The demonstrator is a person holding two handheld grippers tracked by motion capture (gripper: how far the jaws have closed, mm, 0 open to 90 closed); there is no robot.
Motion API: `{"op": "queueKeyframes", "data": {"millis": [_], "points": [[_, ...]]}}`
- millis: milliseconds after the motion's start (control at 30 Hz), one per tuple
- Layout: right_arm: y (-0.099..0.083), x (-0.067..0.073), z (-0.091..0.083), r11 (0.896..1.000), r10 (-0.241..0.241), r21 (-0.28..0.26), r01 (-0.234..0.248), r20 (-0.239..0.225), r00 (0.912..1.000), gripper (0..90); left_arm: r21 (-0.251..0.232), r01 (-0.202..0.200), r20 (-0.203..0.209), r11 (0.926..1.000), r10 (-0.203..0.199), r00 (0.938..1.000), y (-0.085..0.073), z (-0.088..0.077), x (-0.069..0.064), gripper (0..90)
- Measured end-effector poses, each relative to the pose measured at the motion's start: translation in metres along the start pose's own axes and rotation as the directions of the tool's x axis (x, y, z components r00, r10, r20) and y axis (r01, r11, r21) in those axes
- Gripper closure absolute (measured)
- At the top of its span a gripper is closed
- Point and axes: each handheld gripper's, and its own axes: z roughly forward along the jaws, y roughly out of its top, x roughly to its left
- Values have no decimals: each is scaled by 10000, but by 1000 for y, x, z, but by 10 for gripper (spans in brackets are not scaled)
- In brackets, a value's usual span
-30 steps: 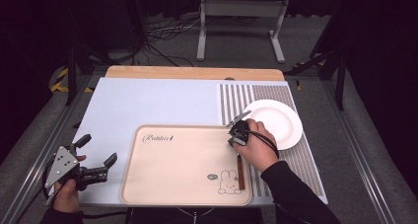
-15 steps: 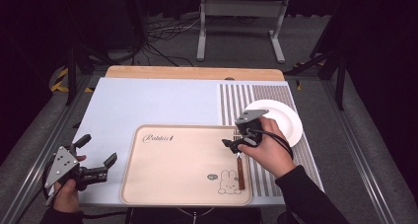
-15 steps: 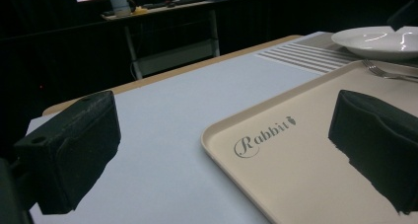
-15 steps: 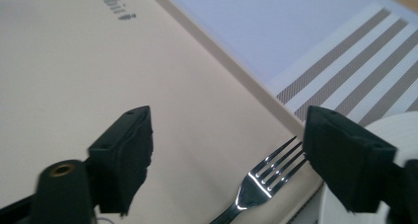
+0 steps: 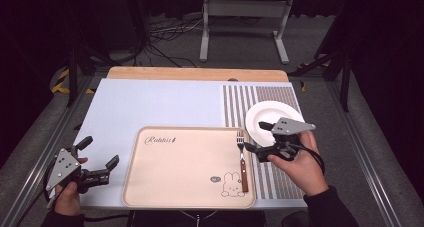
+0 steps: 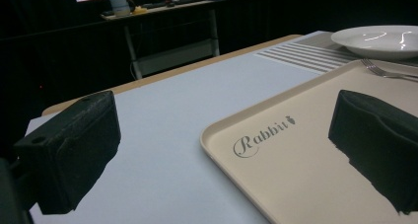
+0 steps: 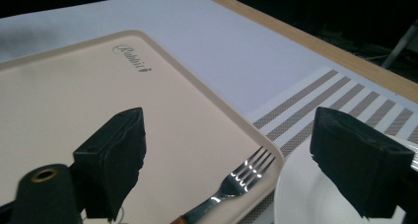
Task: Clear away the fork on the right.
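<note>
1. Fork (image 5: 242,159) lies flat along the right edge of the beige tray (image 5: 170,187), tines pointing far, wooden handle near. In the right gripper view the tines (image 7: 249,173) sit just inside the tray rim.
2. Our right tongs (image 5: 256,137) hover just right of the fork, between it and the white plate (image 5: 280,112); jaws spread, nothing held.
3. Our left tongs (image 5: 100,152) rest at the near-left tabletop (image 5: 150,102) edge, just left of the tray; jaws spread, empty.
4. Handling, as we judge it: fork is light, stiff, not fragile. The polished metal neck looks slippery; the wooden handle should give better friction.
5. It lies low on the tray, so we'd pinch across the handle's narrow sides near the metal-wood joint, jaws close to the tray surface.
6. Risk: it may pivot or slide on the smooth tray if gripped off-centre.
</note>
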Motion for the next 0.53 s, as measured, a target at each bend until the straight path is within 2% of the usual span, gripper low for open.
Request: {"op": "queueKeyframes", "data": {"millis": [67,100,133,167,300,367,400,433,500,533], "points": [[-9,-4,-9,9991,-10,-424,11,14,10000,127,-55,20,-23,10000,-20,10000,0,0,0,0],[-9,-4,-9,9991,-10,-424,11,14,10000,127,-55,20,-23,10000,-20,10000,0,0,0,0],[-20,-9,-18,9940,-62,-1089,64,26,10000,123,-65,55,-30,10000,-55,10000,0,0,0,0],[-23,-10,-21,9916,-3,-1297,8,39,10000,118,-73,47,-48,10000,-47,10000,0,0,0,0],[-46,-18,-34,9698,189,-2434,-159,102,9998,116,-57,52,-57,10000,-52,10000,0,0,-1,0],[-59,-21,-38,9506,294,-3091,-295,-48,9996,125,-117,29,-88,9999,-30,10000,0,-1,-1,0],[-59,-21,-38,9506,294,-3091,-295,-48,9996,125,-117,29,-88,9999,-30,10000,0,-1,-1,0],[-67,-23,-40,9393,359,-3414,-345,-22,9994,130,-139,32,-68,9999,-33,10000,0,-1,-1,0],[-80,-28,-42,9408,276,-3375,-294,-102,9996,136,-133,-26,-33,9999,26,10000,1,-1,0,0],[-80,-28,-42,9408,276,-3375,-294,-102,9996,136,-143,-18,-27,9999,18,10000,1,-1,0,0]]}}
